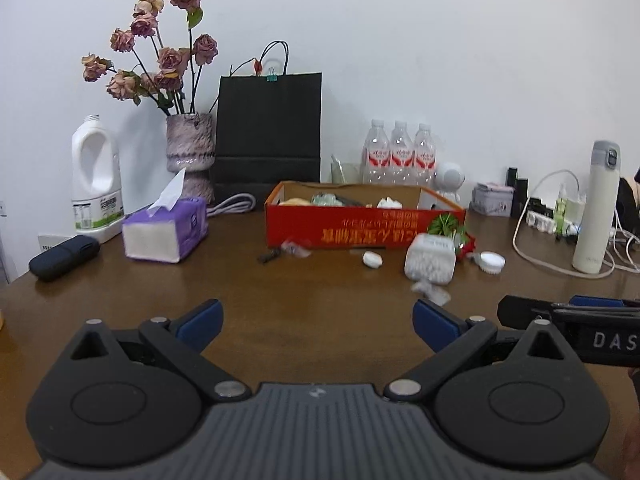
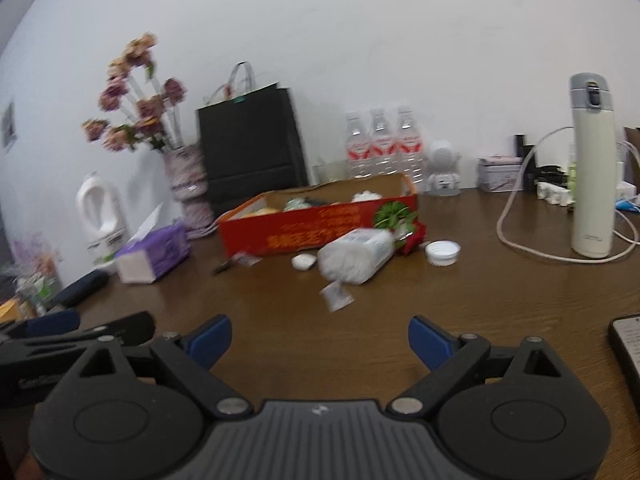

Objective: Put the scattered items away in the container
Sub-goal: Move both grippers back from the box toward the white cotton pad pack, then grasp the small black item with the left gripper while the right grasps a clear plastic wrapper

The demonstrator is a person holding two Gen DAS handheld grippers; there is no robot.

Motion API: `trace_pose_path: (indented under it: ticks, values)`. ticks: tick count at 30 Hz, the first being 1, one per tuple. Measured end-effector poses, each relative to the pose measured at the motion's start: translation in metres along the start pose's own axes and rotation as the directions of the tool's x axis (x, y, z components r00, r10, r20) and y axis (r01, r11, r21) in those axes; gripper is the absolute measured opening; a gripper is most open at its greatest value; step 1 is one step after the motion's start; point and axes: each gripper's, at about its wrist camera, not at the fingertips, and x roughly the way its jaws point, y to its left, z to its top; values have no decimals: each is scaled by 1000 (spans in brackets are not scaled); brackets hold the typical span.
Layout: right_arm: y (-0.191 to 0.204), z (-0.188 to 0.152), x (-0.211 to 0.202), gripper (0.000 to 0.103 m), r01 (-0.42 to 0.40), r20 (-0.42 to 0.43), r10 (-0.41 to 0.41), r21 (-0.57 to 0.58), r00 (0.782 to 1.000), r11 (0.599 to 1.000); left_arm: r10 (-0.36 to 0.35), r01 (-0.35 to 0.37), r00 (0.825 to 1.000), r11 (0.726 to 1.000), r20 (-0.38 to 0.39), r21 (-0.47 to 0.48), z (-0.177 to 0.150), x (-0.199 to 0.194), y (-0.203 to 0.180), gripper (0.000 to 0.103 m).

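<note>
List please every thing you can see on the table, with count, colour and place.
cardboard box: 1, red, centre, items already inside
cotton swab pack: 1, white, lying before the box's right end
small lid: 1, white, right of the pack
small wrapper: 1, clear-white, nearest the tongs
white pebble-like item: 1, before the box
dark stick: 1, before the box's left end
tissue pack: 1, purple, left
jug: 1, white, far left
vase of dried roses: 1, pink
paper bag: 1, black, at wall
water bottles: 3, clear
thermos: 1, cream, right
left tongs: open
right tongs: open
</note>
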Motion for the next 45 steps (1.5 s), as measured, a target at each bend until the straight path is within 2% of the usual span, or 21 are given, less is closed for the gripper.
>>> trace_pose_path:
  ticks: [4, 8, 9, 10, 12, 15, 17, 19, 21, 24, 26, 27, 28, 32, 34, 37, 40, 45]
  values:
    - [8, -3, -4, 94, -32, -8, 32, -27, 999, 999, -7, 6, 999, 1000, -44, -23, -2, 10, 2, 103]
    - [16, 15, 12, 90, -85, -21, 84, -81, 996, 993, -77, 75, 996, 997, -51, -34, 14, 31, 21, 103]
    - [18, 23, 20, 82, -105, -29, 102, -104, 994, 989, -77, 75, 995, 996, -58, -38, 22, 42, 29, 103]
    - [20, 30, 30, 69, -124, -36, 120, -130, 992, 984, -82, 80, 994, 996, -65, -37, 29, 56, 39, 99]
    - [27, 45, 57, 52, -157, -60, 148, -194, 987, 968, -107, 105, 991, 994, -86, -20, 43, 90, 56, 88]
    - [38, 68, 113, 49, -206, -118, 182, -243, 976, 948, -151, 153, 979, 988, -135, 4, 63, 150, 79, 74]
    - [46, 80, 151, 48, -232, -151, 197, -269, 969, 935, -142, 141, 978, 990, -154, -14, 71, 189, 92, 67]
    - [50, 88, 185, 46, -271, -188, 227, -262, 956, 926, -150, 150, 968, 989, -200, -15, 74, 227, 101, 62]
    - [50, 93, 219, 45, -301, -249, 243, -230, 937, 926, -180, 185, 950, 983, -255, -6, 74, 254, 105, 62]
    - [60, 95, 255, 43, -313, -297, 229, -276, 927, 909, -200, 213, 932, 977, -302, 11, 70, 281, 108, 63]
    - [71, 95, 277, 42, -339, -325, 231, -330, 917, 881, -222, 240, 917, 971, -332, 12, 68, 293, 110, 48]
    - [77, 94, 286, 41, -346, -330, 227, -366, 916, 864, -215, 233, 921, 972, -325, 17, 67, 294, 113, 29]
    - [83, 93, 296, 39, -357, -342, 225, -396, 912, 846, -207, 225, 925, 974, -319, 20, 66, 295, 115, 18]
    - [94, 96, 328, 35, -407, -386, 243, -431, 890, 805, -230, 245, 923, 969, -307, 9, 63, 291, 122, 16]
    - [97, 95, 337, 35, -418, -405, 238, -445, 883, 792, -217, 235, 926, 972, -309, 21, 62, 287, 122, 16]
    - [97, 95, 344, 28, -437, -415, 265, -402, 870, 805, -221, 236, 924, 972, -312, 12, 62, 282, 124, 16]
    - [100, 94, 346, 16, -418, -407, 260, -370, 876, 830, -207, 221, 928, 975, -310, 9, 61, 283, 124, 16]
    - [114, 88, 326, 10, -368, -416, 189, -407, 889, 836, -152, 164, 942, 986, -301, 14, 64, 276, 122, 16]
